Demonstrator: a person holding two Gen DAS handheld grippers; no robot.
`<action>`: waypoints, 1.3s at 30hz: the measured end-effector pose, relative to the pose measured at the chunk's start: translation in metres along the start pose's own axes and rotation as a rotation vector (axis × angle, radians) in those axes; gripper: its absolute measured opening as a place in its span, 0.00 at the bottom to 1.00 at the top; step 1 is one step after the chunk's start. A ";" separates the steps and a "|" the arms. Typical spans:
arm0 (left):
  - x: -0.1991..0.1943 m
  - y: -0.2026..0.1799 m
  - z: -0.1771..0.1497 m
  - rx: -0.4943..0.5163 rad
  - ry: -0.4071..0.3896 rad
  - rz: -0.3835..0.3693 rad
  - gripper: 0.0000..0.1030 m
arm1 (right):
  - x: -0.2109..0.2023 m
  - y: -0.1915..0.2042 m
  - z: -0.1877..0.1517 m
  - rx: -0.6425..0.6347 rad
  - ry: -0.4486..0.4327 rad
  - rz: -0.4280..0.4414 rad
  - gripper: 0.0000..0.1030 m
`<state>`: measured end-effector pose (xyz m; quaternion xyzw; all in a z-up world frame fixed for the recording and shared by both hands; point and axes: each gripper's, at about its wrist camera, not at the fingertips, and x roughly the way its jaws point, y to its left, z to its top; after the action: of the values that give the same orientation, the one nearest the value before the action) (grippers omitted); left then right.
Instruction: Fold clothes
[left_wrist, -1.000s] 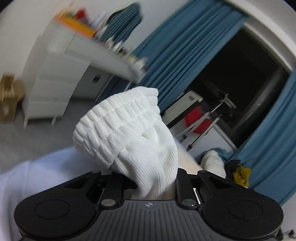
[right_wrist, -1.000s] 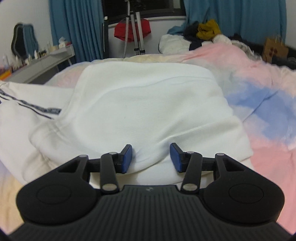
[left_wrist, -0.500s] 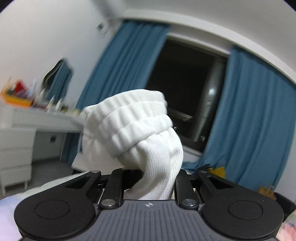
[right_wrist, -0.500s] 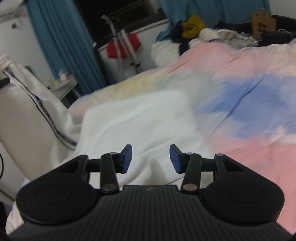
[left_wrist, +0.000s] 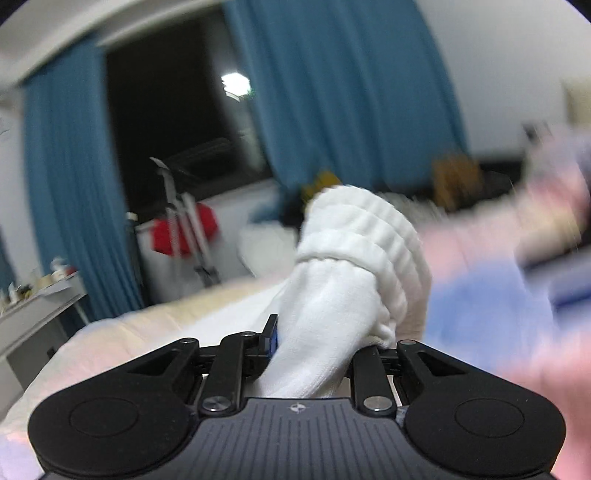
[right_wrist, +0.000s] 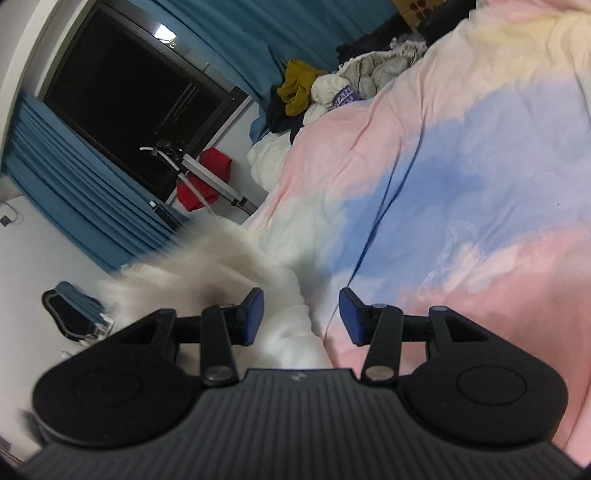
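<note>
White ribbed cloth fills the middle of the left wrist view: a cuff (left_wrist: 364, 240) of the garment stands up out of the left gripper (left_wrist: 321, 347), whose jaws are closed on the fabric just below the gathered bands. One blue pad (left_wrist: 272, 338) shows at the left of the pinched cloth; the other is hidden behind it. Beyond the cuff lies the bed (left_wrist: 491, 306), its cover pink and blue and badly blurred. Farther back hang blue curtains (left_wrist: 332, 92) on either side of a dark window (left_wrist: 177, 129), with a red item (left_wrist: 184, 230) on a stand below it and a desk (left_wrist: 33, 306) at the far left.

From the right wrist view, the right gripper (right_wrist: 301, 317) hangs over the bed with its jaws wide apart and nothing between them. The white garment (right_wrist: 229, 266) runs from the lower middle up to the left, blurred, passing just beside the left blue pad (right_wrist: 253, 315); whether it touches that pad cannot be told. The pink, blue and yellow cover (right_wrist: 461, 177) spreads to the right. A pile of clothes (right_wrist: 332, 85) sits at the bed's far end, near the curtains (right_wrist: 74, 192) and window (right_wrist: 125, 92).
</note>
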<state>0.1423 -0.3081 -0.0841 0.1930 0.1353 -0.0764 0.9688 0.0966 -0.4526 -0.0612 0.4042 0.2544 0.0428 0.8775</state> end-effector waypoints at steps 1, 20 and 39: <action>0.001 -0.006 -0.005 0.031 0.000 0.002 0.21 | 0.002 -0.001 -0.001 0.000 0.008 0.002 0.47; -0.017 0.156 -0.078 0.026 0.110 -0.116 0.70 | 0.072 0.015 0.015 0.130 0.188 0.176 0.47; -0.050 0.171 -0.102 -0.143 0.152 -0.217 0.48 | 0.133 0.032 0.024 0.019 0.102 0.112 0.17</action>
<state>0.1051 -0.1065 -0.0996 0.1131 0.2335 -0.1560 0.9531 0.2279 -0.4098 -0.0797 0.4234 0.2763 0.1101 0.8557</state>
